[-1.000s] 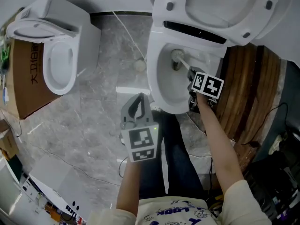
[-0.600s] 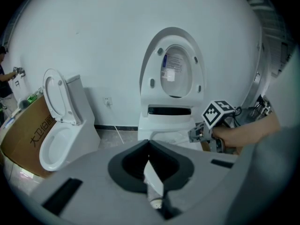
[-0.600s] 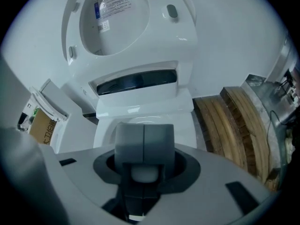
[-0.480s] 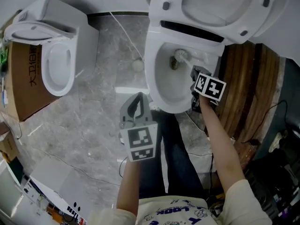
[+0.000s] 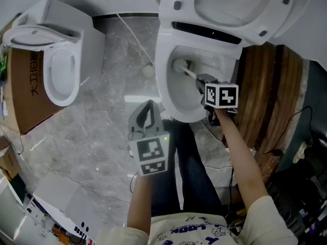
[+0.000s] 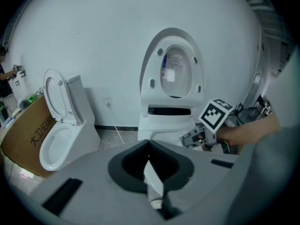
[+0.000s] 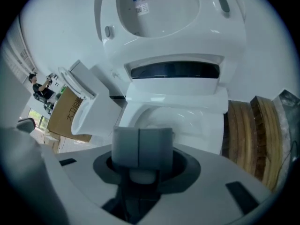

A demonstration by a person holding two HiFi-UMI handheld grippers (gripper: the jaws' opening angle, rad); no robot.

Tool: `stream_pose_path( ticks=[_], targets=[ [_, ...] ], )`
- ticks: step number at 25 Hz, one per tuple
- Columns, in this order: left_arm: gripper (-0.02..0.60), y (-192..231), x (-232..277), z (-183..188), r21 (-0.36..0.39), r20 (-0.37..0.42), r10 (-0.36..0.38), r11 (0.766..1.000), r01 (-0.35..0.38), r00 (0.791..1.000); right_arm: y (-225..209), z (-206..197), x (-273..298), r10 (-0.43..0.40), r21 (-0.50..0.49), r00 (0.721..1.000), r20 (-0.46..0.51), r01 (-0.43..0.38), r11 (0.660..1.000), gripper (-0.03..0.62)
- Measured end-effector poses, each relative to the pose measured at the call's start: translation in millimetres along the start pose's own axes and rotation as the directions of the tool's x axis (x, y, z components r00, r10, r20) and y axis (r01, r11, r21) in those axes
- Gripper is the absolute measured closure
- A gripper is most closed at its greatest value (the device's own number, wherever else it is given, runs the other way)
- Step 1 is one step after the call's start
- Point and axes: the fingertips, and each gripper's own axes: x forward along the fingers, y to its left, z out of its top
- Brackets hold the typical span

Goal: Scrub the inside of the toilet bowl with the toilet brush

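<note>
My right gripper (image 5: pixel 201 81) has its jaws clamped on the white handle of the toilet brush (image 5: pixel 188 72), and the brush head (image 5: pixel 178 65) sits low inside the toilet bowl (image 5: pixel 162 80), against the wall toward its back-left side, below the raised seat and lid (image 5: pixel 240 6). My left gripper (image 5: pixel 148 111) hangs over the floor (image 5: pixel 107 121) just in front of the bowl's front rim, jaws pressed together on nothing, so it can't steady anything. My main worry is the grip. I hold a smooth round handle near its far end, and in my right gripper view only a small white stub of it shows under the pads. If I press sideways against the porcelain, I judge the handle could roll or pivot between the jaws, and the head would skate instead of scrubbing. A hard stroke toward me is the other risk: the wet bristles could flick over the front rim and spatter the floor and the dark trouser legs (image 5: pixel 186 157) standing right against the bowl. My marker cube (image 5: pixel 221 95) rides just over the right rim, so dropping my wrist to reach deeper could knock it on the porcelain and jolt my hold. I'd expect short, firm strokes that stay under the rim to be safest.
</note>
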Motion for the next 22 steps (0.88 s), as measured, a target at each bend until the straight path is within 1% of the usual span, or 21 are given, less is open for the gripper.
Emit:
stream_pose_path(
  ticks=[3,5,9,11,14,15,17,20,22],
  targets=[
    [0.580,-1.2,1.8,-0.1,-0.008,0.002,-0.002,1.000,0.002,1.000,3.0,-15.3,-3.7,0.028,-0.096,0.996,-0.090,-0.036,0.995,0.424],
    [0.580,-3.9,2.1,0.6,-0.007,0.004,-0.008,1.000,0.008,1.000,4.4,-27.2,-6.9,0.029,-0.190,0.986,-0.167,-0.061,0.980,0.424],
    [0.580,-8.8,0.9,0.6,-0.004,0.004,-0.019,1.000,0.019,1.000,4.6,-51.6,-15.8,-0.003,-0.357,0.955,-0.298,-0.109,0.928,0.422],
    [0.580,-10.1,0.2,-0.1,0.001,0.002,-0.023,1.000,0.023,1.000,2.0,-61.6,-21.0,-0.025,-0.408,0.940,-0.340,-0.123,0.905,0.422],
    [0.579,-11.4,-0.4,-1.4,0.008,0.001,-0.025,1.000,0.025,1.000,-8.2,-78.2,-26.9,-0.085,-0.479,0.907,-0.412,-0.136,0.867,0.422],
    [0.580,-11.4,-0.7,-2.0,0.009,0.001,-0.025,1.000,0.025,1.000,-12.3,-82.9,-27.8,-0.105,-0.500,0.898,-0.426,-0.137,0.855,0.422],
    [0.580,-10.6,-1.7,-3.3,0.011,0.000,-0.022,1.000,0.022,1.000,-20.6,-88.0,-28.4,-0.138,-0.530,0.892,-0.430,-0.126,0.839,0.424],
    [0.579,-9.2,-3.3,-4.9,0.013,-0.003,-0.018,1.000,0.018,1.000,-35.5,-84.5,-26.2,-0.189,-0.577,0.899,-0.395,-0.082,0.813,0.424],
    [0.580,-8.4,-4.3,-6.1,0.015,-0.005,-0.017,1.000,0.017,1.000,-46.9,-78.0,-26.4,-0.245,-0.616,0.902,-0.356,-0.030,0.787,0.424]
  ],
)
